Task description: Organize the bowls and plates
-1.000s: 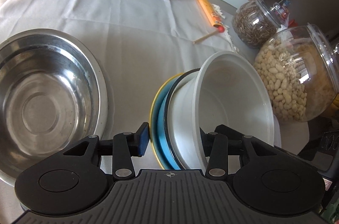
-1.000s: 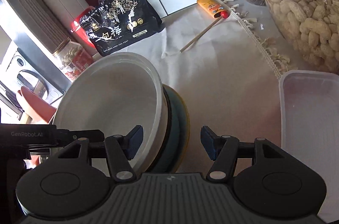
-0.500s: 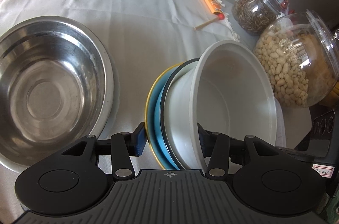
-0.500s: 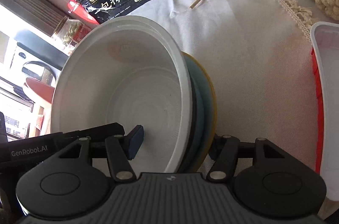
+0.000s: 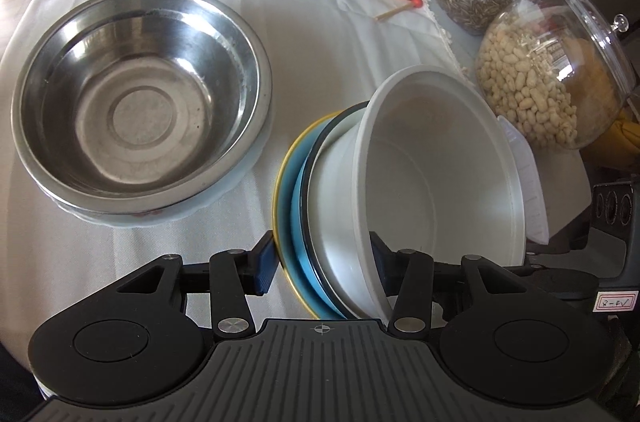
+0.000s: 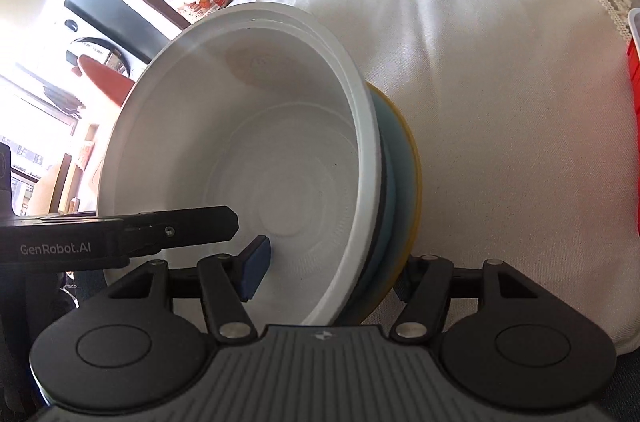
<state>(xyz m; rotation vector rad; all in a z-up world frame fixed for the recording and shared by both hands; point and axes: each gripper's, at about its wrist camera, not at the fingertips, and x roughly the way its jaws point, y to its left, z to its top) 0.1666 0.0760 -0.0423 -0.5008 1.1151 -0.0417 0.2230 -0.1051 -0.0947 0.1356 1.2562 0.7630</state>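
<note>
The white bowl [image 5: 436,182] and the blue plate with a yellow rim [image 5: 290,198] are held together as one stack, turned on edge above the bench [image 5: 328,34]. In the left wrist view the mouth of the bowl faces to the right, toward the jar of peanuts [image 5: 552,78], and the plate stands behind the bottom of the bowl, on the left. A thin dark rim shows between the bowl and the plate; I cannot tell which piece it belongs to. The stack's axis lies nearly level, so the plate is close to upright.

The left gripper [image 5: 326,262] has its jaws spread around the lower edge of the stack. One blue pad lies against the yellow rim of the plate and the other is inside the bowl, so the jaws pinch the stack. They have opened a little further just before now, with the stack between them.

The right gripper [image 6: 332,268] also straddles the stack. Its left pad [image 6: 256,268] stands inside the bowl, apart from the wall; its right pad is hidden behind the plate. Whether these jaws press on the stack I cannot tell.

The steel bowl [image 5: 140,102] rests upright on the bench, to the left of the stack and apart from it.
</note>
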